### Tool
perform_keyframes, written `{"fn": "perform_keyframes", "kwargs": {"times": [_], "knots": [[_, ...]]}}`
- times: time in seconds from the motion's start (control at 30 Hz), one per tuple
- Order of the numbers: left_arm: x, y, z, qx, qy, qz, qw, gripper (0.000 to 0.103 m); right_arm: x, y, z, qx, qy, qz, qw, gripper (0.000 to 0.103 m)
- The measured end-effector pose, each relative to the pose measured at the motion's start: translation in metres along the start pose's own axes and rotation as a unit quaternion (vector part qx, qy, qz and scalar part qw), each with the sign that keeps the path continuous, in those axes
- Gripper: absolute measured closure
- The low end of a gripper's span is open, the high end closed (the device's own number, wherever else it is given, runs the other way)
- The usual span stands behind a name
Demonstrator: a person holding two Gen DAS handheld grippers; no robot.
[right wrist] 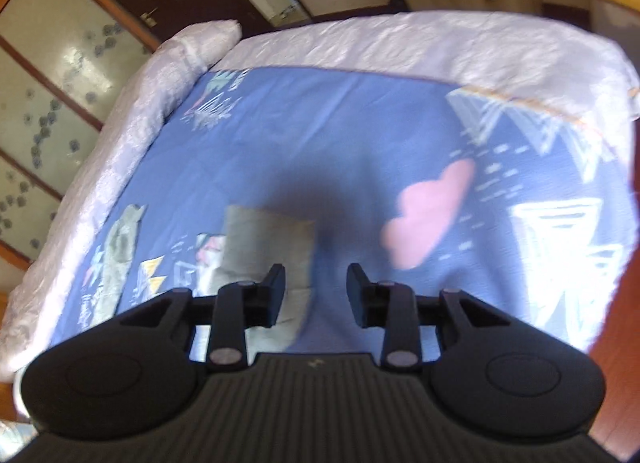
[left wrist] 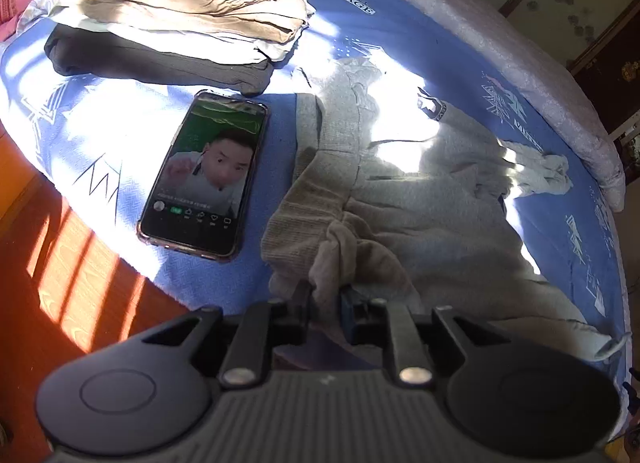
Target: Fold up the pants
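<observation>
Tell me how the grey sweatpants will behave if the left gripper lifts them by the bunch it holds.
The grey sweatpants look soft and wrinkled, so they will probably sag and drape. The left gripper pinches only a small bunch, so the rest would likely trail across the blue bedsheet. The knit looks thick, so slipping seems unlikely.

pants (left wrist: 400,191): grey, ribbed waistband, crumpled
pose: spread flat, near edge bunched and lifted
place: blue bedspread (left wrist: 100,135), right of phone (left wrist: 204,175)

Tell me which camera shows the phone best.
The left wrist view. The phone lies face up on the blue sheet, screen lit, beside the gray pants. The right wrist view, which is blurred, doesn't show it.
</observation>
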State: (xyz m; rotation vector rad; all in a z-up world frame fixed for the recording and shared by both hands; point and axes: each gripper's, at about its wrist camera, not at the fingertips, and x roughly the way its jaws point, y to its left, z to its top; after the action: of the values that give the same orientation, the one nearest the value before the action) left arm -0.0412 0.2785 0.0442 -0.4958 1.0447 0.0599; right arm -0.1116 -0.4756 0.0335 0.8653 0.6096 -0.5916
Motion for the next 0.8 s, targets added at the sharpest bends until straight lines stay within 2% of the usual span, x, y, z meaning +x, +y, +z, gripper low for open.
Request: {"fn": "perform_keyframes", "kwargs": {"times": [0.03, 0.1, 0.17, 0.23, 0.3, 0.37, 0.4, 0.43, 0.5, 0.57, 0.63, 0.7, 0.8], "knots": [[0.003, -0.003, 0.001, 0.005, 0.001, 0.005, 1.0, 0.085, -0.005, 0.001, 0.004, -0.004, -0.003, 0.0, 1.0, 0.066], [0.007, -0.005, 0.003, 0.005, 0.001, 0.009, 0.9999, 0.071, -0.009, 0.009, 0.011, -0.019, -0.008, 0.009, 1.0, 0.066], [0.011, -0.005, 0.003, -0.002, 0.004, 0.011, 0.9999, 0.063, -0.005, 0.026, 0.014, -0.041, -0.008, 0.014, 0.999, 0.064], [0.015, -0.003, 0.002, -0.008, 0.007, 0.012, 0.9999, 0.059, 0.006, 0.046, 0.014, -0.063, 0.007, 0.018, 0.998, 0.059], [0.02, -0.001, 0.001, -0.013, 0.011, 0.016, 0.9997, 0.058, 0.026, 0.067, 0.01, -0.085, 0.03, 0.014, 0.996, 0.047], [0.029, 0.003, -0.001, -0.019, 0.014, 0.017, 0.9996, 0.066, 0.049, 0.086, 0.003, -0.106, 0.053, -0.005, 0.993, 0.042], [0.032, 0.004, -0.001, -0.022, 0.014, 0.016, 0.9995, 0.087, 0.064, 0.094, 0.0, -0.116, 0.068, -0.02, 0.991, 0.042], [0.036, 0.006, -0.002, -0.03, 0.02, 0.011, 0.9993, 0.09, 0.078, 0.1, -0.003, -0.121, 0.082, -0.036, 0.989, 0.044], [0.034, 0.007, 0.0, -0.036, 0.015, 0.004, 0.9992, 0.092, 0.096, 0.108, 0.0, -0.118, 0.099, -0.059, 0.986, 0.088], [0.019, 0.002, 0.003, -0.023, -0.004, -0.008, 0.9997, 0.092, 0.082, 0.114, 0.02, -0.081, 0.064, -0.019, 0.995, 0.089], [0.003, 0.0, 0.007, -0.016, -0.015, -0.023, 0.9995, 0.092, 0.047, 0.116, 0.049, -0.034, 0.021, 0.064, 0.997, 0.089], [-0.005, -0.002, 0.007, -0.011, -0.016, -0.037, 0.9991, 0.092, 0.005, 0.113, 0.074, -0.019, -0.024, 0.119, 0.992, 0.089], [-0.008, -0.008, 0.003, 0.0, -0.007, -0.046, 0.9989, 0.092, -0.035, 0.088, 0.09, -0.02, -0.056, 0.158, 0.986, 0.089]]}}
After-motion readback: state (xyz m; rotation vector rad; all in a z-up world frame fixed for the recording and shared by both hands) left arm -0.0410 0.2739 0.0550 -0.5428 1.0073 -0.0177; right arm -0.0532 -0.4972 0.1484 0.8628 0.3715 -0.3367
